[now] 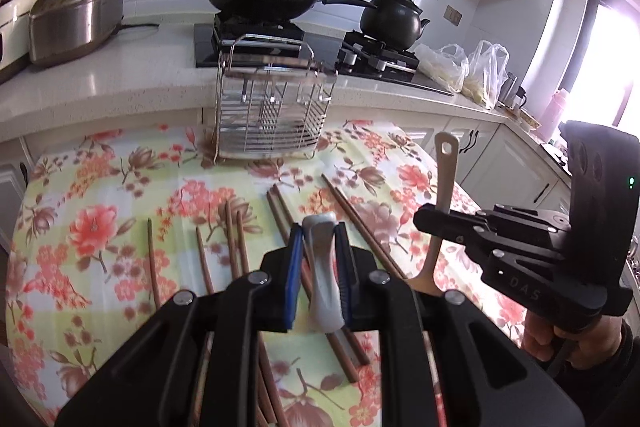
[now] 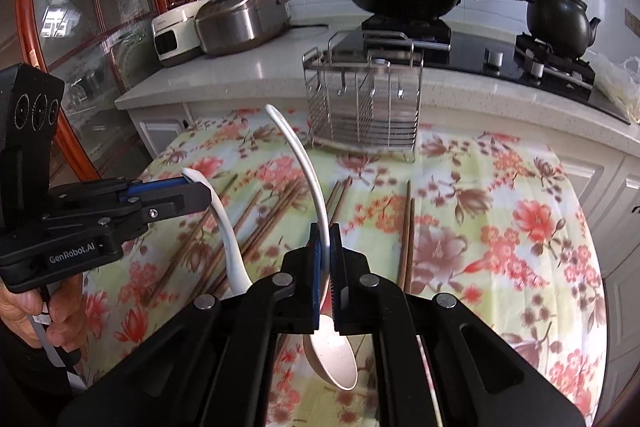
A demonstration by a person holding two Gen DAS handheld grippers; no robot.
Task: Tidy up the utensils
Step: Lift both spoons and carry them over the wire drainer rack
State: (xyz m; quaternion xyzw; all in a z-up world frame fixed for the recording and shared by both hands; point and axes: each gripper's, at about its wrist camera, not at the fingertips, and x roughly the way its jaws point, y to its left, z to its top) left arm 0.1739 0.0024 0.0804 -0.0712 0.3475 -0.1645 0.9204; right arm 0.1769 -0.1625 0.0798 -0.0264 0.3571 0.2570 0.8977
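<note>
Each gripper is clenched on a spoon and holds it above the table. The left gripper (image 1: 318, 259) grasps a white spoon (image 1: 324, 267) by its handle between blue pads, and the right gripper (image 2: 328, 267) pinches a beige spoon (image 2: 320, 195) low on its long curved handle, the bowl hanging near the camera and the handle end reaching far toward the metal utensil rack (image 2: 366, 99). The rack stands at the far edge of the floral tablecloth (image 2: 500, 219), just in front of the counter, and looks empty. Brown chopsticks (image 1: 236, 247) lie scattered on the cloth between the grippers and the rack. The main risk, as I judge it, is slip: both handles are smooth and thin, gripped on a narrow stretch, so a spoon could pivot in the pads or drop onto the chopsticks. The two spoons also hang near each other in mid-air, so moving both toward the rack together could knock them. The rack's compartments are narrow and its wire rim could catch a spoon bowl or tip the light rack.
</note>
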